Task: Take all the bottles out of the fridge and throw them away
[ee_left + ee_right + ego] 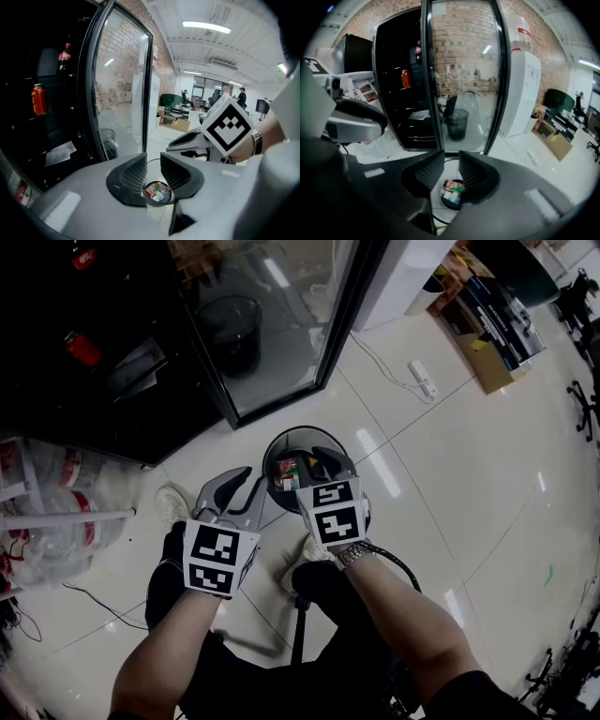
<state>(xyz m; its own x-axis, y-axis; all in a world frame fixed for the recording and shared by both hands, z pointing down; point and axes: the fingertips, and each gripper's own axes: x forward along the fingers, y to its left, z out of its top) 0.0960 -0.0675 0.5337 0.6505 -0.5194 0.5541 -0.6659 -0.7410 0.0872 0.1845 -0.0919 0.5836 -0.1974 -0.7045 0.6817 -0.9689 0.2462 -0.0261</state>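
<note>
The black fridge stands open at the upper left; a cola bottle (65, 56) stands on a high shelf and a red can (39, 99) on the shelf below, also seen as the bottle (418, 49) and can (406, 78). A round black bin (281, 439) on the floor holds colourful rubbish. My right gripper (317, 465) hovers over the bin, open by a narrow gap with nothing between its jaws (451, 161). My left gripper (253, 482) hangs just left of the bin, open and empty (153, 161). Both gripper views look down at the bin (157, 204).
The fridge's glass door (272, 324) swings out towards the bin. Plastic bags (47, 512) lie at the left. A white water dispenser (525, 93) stands right of the door, with a power strip (422, 378) and cardboard box (487, 315) beyond. My shoes (172, 504) are near the bin.
</note>
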